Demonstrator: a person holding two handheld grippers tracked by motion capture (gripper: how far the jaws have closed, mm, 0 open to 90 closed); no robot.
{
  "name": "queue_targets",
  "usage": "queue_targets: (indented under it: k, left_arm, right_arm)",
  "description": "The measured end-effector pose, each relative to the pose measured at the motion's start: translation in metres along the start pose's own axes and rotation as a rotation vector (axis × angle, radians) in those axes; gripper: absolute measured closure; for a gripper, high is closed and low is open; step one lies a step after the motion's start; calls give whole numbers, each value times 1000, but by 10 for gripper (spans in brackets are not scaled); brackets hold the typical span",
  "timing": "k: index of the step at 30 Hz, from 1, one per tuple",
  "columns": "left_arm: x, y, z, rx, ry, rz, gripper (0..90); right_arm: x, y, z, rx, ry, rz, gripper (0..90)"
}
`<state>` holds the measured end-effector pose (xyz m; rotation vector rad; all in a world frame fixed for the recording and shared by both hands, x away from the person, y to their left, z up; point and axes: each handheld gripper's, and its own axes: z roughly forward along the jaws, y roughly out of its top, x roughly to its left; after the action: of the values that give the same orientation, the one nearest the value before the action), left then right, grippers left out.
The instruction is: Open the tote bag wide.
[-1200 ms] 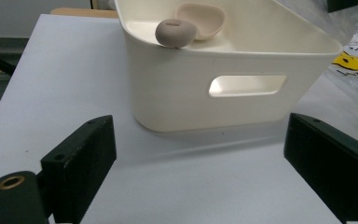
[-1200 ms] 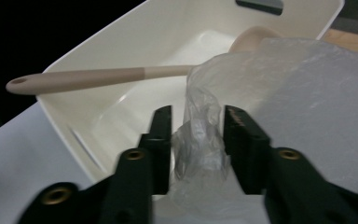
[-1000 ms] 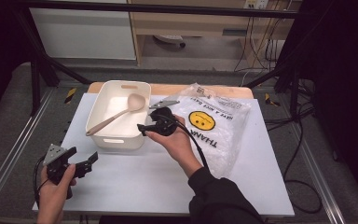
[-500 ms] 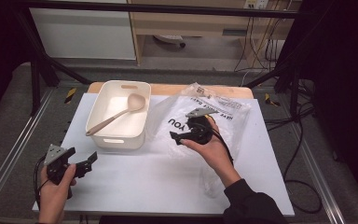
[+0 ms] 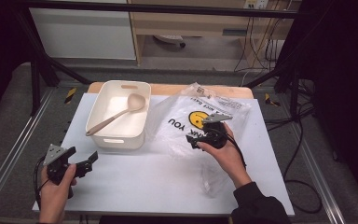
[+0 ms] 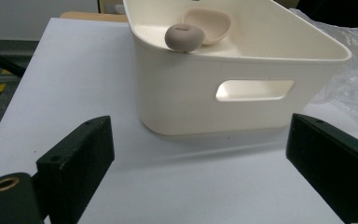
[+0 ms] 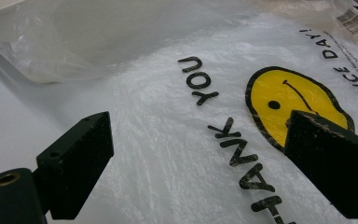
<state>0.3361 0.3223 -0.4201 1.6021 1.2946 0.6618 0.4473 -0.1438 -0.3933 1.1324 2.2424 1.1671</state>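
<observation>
while the left gripper [image 5: 81, 164] hangs at the near left corner of the white table [image 5: 135, 186], its jaws spread wide with nothing between them, the cream plastic bin [image 5: 119, 115] sits just ahead of it, handle cut-out facing the jaws. the beige ladle [image 5: 115, 115] lies inside, bowl toward the far end, handle tip propped on the near left rim. moving right, the clear plastic bag [image 5: 182, 126] with the yellow smiley and "thank you" print lies flat, its left edge touching the bin. the right gripper [image 5: 196, 140] hovers over that print, jaws released and apart, gripping nothing; in the right gripper view the bag [image 7: 168, 140] spreads directly beneath and between the jaws.

the risk, as i judge it: thin film lying flat gives the jaws little to bite, so a pinch could slide off or drag the whole bag. with the bag against the bin, a tug might nudge it and tip the ladle off the rim.
</observation>
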Motion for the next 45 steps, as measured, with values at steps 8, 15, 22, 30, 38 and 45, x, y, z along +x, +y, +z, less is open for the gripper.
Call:
queue_targets:
  k: [8, 15, 22, 30, 38, 45]
  left_arm:
    - [0, 0, 0, 1, -10, -4, 73]
    - [0, 0, 1, 7, -13, 1, 72]
    - [-1, 0, 0, 5, -13, 8, 72]
    - [-1, 0, 1, 9, -14, 0, 72]
    - [-2, 0, 1, 13, -15, 7, 72]
    - [-2, -1, 2, 19, -17, 8, 73]
  right_arm:
    - [-11, -13, 7, 34, -17, 2, 84]
    - [-19, -18, 11, 49, -29, 2, 85]
    - [-21, -25, 19, 76, -28, -20, 89]
    - [-28, -35, 28, 132, -19, -16, 89]
    - [-7, -34, 31, 141, 12, -61, 89]
    - [3, -28, 40, 125, 20, -102, 90]
